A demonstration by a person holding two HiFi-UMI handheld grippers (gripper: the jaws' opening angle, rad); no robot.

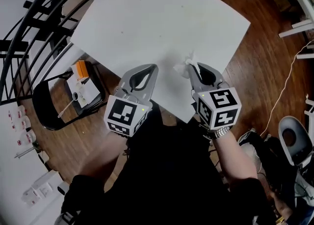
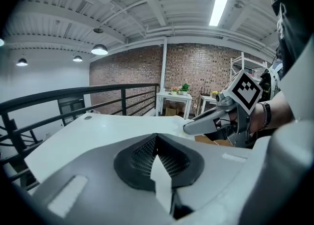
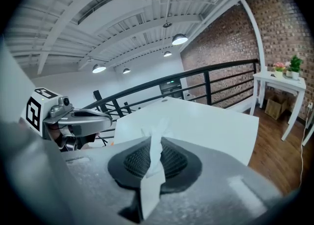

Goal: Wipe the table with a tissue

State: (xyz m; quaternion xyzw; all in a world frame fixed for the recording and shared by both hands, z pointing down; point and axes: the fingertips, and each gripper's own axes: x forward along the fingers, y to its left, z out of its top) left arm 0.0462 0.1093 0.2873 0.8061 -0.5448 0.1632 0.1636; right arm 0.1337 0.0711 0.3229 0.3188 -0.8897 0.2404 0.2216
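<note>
Pinching a crumpled white tissue [image 1: 185, 65], right tongs [image 1: 192, 70] hang over smooth table [image 1: 157, 22] (left tongs [image 1: 152, 68] closed, empty).

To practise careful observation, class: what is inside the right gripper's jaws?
A white tissue is pinched in the shut jaws of the right gripper, its crumpled end poking out over the table. The pinched part is covered.

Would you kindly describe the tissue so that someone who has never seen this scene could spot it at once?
Find the big white table and follow its near edge to the right gripper. The tissue is the crumpled white wad pinched in its fingers. Unlike the smooth tabletop it is wrinkled, and the left gripper beside it holds nothing.
</note>
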